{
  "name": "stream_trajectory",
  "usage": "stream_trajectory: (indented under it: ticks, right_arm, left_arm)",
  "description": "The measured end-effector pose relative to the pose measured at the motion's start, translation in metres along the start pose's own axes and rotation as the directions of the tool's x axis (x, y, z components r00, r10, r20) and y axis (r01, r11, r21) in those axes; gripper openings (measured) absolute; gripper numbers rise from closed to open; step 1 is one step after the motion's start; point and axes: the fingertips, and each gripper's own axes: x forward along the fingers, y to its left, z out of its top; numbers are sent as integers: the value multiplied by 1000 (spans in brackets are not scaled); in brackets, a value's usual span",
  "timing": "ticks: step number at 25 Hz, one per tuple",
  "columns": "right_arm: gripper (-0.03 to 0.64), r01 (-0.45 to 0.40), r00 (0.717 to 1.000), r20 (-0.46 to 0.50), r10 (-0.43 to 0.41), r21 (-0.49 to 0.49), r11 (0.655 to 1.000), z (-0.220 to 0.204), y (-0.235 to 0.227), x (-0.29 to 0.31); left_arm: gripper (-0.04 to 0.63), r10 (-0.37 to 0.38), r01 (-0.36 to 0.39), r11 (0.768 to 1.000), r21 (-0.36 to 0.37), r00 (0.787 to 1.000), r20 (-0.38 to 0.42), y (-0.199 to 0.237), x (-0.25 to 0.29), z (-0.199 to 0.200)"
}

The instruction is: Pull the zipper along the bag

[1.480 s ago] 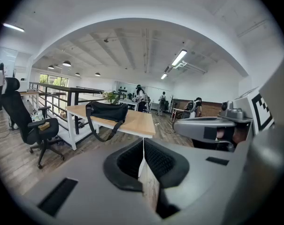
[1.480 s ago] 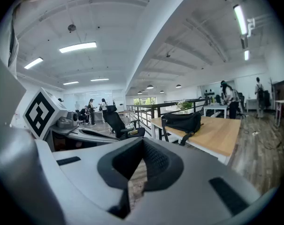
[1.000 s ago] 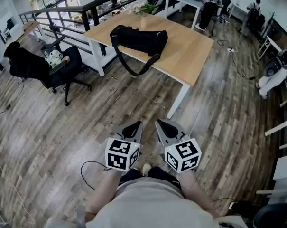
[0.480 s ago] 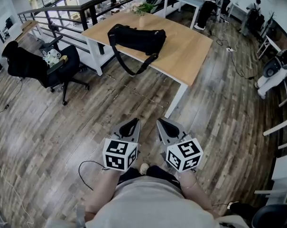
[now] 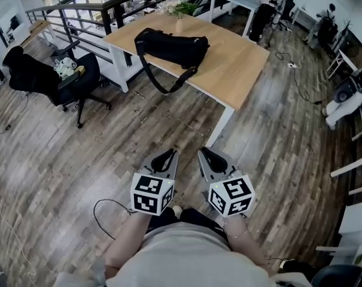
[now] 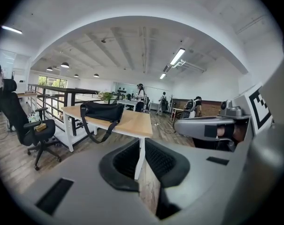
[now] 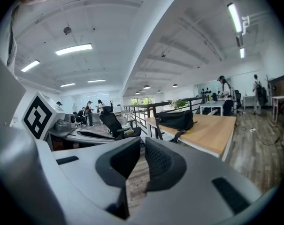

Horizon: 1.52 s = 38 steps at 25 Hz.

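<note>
Bag (image 5: 172, 48) on wooden table (image 5: 240, 61), its contents out of sight

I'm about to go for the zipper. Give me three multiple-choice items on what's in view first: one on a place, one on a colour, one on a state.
1. Where does the bag lie?
A) on the floor
B) on the wooden table
C) on the office chair

2. What colour is the bag?
A) red
B) white
C) black

3. How does the bag's strap sit?
A) hanging over the table's edge
B) coiled on top of the bag
C) lying flat on the floor

Answers:
1 B, the bag rests on the tabletop.
2 C, it is black all over.
3 A, the loop drops past the table's edge and stays clear of the floor.
</note>
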Motion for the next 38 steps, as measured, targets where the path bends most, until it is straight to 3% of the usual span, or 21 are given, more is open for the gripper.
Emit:
stream_trajectory:
  ticks: [4,7,14,21,38]
  right_arm:
    - [59,-31,1000,-4,31,4,1000,-6,1,-2]
    - [69,-50,999,-14,50,23,998,-13,0,0]
    - [92,-54,999,-7,54,57,997,-13,-2,24]
    - [92,-4,1000,-7,5,72,997,-1,-36,71]
    - [77,90,996,11,-91,84,992,61,-80,216]
  left_arm:
    - [33,18,-18,1000,-13,1000,-3,-4,1,-5]
    - [118,15,-15,1000,-12,1000,-12,-6,3,-6]
    - [117,20,-21,999,-28,1000,-23,20,18,-2]
    - [117,-38,37,999,-17,999,-37,50,67,16]
    - [117,-104,105,994,20,994,-38,178,166,94]
